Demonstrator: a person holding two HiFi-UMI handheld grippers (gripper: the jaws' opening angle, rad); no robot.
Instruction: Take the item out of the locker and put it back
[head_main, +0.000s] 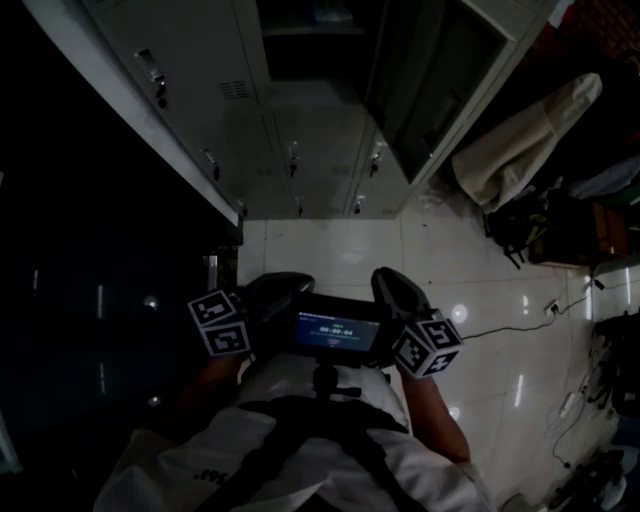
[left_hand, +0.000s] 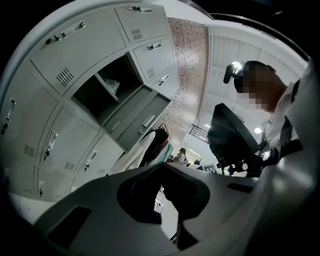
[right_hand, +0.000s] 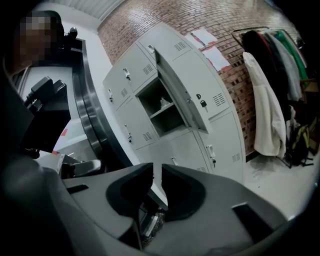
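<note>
A bank of grey lockers stands ahead of me. One compartment is open, its door swung out to the right. On its shelf lies a small pale item, which also shows in the left gripper view as the pale item. I hold both grippers low near my chest, well short of the lockers. The left gripper has its tips together with nothing between them. The right gripper shows a narrow gap between its jaws, with nothing in it. In the head view the left gripper and right gripper flank a small lit display.
A pale coat hangs at the right beside dark bags. Cables run over the glossy white tiled floor. A dark wall runs along the left. Other coats on a rack hang right of the lockers.
</note>
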